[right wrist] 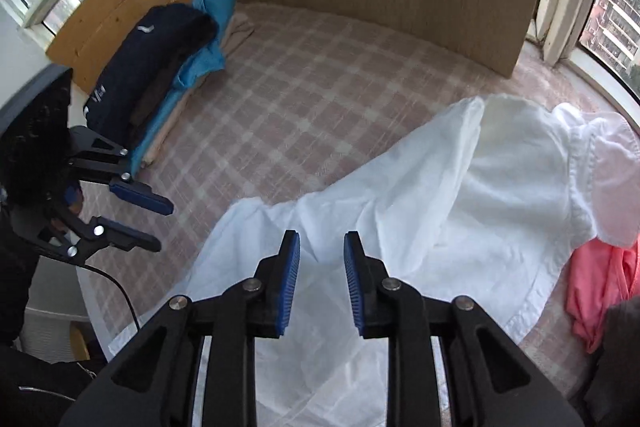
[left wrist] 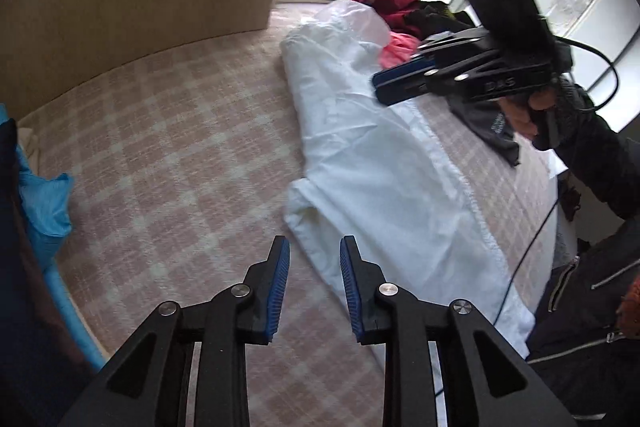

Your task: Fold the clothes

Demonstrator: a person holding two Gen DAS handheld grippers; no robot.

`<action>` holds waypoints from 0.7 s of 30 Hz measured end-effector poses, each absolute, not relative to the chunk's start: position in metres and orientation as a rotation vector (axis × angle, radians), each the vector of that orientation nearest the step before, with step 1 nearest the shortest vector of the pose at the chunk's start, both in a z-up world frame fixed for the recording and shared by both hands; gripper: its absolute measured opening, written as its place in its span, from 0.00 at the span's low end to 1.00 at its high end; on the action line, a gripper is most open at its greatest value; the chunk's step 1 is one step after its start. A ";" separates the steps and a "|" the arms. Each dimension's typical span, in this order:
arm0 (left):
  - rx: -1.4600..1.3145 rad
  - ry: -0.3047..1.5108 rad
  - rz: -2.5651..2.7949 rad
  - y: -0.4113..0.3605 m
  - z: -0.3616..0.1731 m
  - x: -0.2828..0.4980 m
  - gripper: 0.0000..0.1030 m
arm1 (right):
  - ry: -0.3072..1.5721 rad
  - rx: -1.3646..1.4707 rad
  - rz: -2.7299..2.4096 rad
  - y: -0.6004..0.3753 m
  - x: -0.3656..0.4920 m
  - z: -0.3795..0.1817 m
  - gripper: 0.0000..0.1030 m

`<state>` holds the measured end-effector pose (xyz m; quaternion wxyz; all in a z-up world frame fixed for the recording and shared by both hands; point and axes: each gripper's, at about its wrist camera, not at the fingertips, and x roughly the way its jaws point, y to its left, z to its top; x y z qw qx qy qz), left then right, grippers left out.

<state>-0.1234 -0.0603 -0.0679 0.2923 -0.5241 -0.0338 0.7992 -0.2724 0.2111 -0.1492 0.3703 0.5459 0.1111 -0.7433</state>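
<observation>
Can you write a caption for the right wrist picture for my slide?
Open right gripper above a white shirt on the checked bed, folded pile behind.

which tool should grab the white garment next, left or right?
Right. The right tool is open directly above the white garment. The left tool is also open but sits over bare checked bedsheet, just off the garment's edge.

- white garment [right wrist: 460, 187]
- pink-and-cream checked bedcover [right wrist: 320, 87]
- coral-pink cloth [right wrist: 596, 287]
- dark red clothes [left wrist: 384, 1]
- navy folded garment [right wrist: 148, 67] on turquoise fabric [right wrist: 204, 59]
- black grippers, blue pads [right wrist: 290, 283]
</observation>
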 end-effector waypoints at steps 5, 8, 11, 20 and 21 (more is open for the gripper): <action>-1.471 -0.020 2.074 -0.019 -0.099 -0.131 0.23 | 0.206 1.453 -1.812 0.208 -0.262 -0.160 0.24; -1.455 -0.140 2.094 -0.035 -0.100 -0.143 0.23 | 0.159 1.474 -1.834 0.221 -0.269 -0.156 0.39; -1.432 -0.229 2.111 -0.048 -0.097 -0.160 0.23 | 0.163 1.537 -1.830 0.226 -0.282 -0.163 0.40; -1.512 -0.222 2.006 -0.046 -0.118 -0.171 0.09 | 0.101 1.582 -1.684 0.214 -0.281 -0.184 0.40; -1.519 -0.219 2.006 -0.047 -0.119 -0.170 0.10 | 0.104 1.573 -1.677 0.213 -0.280 -0.184 0.40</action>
